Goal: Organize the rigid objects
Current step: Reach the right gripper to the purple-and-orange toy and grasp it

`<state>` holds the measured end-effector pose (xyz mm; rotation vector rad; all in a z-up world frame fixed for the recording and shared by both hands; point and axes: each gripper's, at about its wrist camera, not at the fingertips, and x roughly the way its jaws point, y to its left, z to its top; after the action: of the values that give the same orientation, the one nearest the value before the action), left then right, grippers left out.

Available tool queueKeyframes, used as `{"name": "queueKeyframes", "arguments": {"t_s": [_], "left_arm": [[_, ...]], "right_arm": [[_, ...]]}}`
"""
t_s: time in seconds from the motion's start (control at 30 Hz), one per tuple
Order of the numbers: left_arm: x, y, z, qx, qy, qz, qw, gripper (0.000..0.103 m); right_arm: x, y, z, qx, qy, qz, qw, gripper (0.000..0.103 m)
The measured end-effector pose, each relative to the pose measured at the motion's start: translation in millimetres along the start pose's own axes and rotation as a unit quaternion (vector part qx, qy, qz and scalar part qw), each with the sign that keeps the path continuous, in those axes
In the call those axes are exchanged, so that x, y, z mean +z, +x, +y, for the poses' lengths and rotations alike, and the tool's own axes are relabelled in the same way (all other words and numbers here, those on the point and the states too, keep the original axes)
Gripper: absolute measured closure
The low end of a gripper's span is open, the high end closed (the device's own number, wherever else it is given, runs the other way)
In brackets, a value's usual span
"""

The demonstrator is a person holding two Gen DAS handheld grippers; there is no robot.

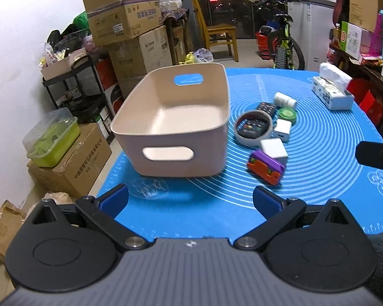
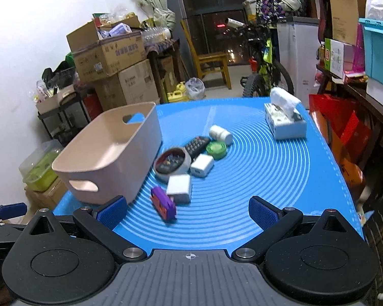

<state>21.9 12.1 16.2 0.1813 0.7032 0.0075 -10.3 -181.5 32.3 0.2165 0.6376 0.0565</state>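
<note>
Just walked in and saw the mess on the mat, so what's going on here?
A person holds two grippers over a blue mat, both open and empty. The left gripper faces an empty beige bin; the right gripper points at small items beside it: a purple and orange toy, white cubes, a tape roll and a remote. Nothing is binned yet.

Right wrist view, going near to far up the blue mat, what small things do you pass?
purple and orange toy → near white cube → grey tape ring → green round tin → white bottle lying down → tissue box
</note>
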Motion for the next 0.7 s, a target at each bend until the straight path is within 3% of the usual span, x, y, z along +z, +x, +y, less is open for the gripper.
{"name": "queueKeyframes", "arguments": {"t_s": [0.47, 0.7], "left_arm": [[64, 43, 59, 0.004, -0.028, 0.005, 0.9996, 0.001], [87, 96, 90, -0.001, -0.043, 0.045, 0.9980, 0.001]], "right_arm": [[40, 67, 18, 0.027, -0.048, 0.031, 0.998, 0.003], [40, 122, 24, 0.049, -0.056, 0.079, 0.994, 0.007]]}}
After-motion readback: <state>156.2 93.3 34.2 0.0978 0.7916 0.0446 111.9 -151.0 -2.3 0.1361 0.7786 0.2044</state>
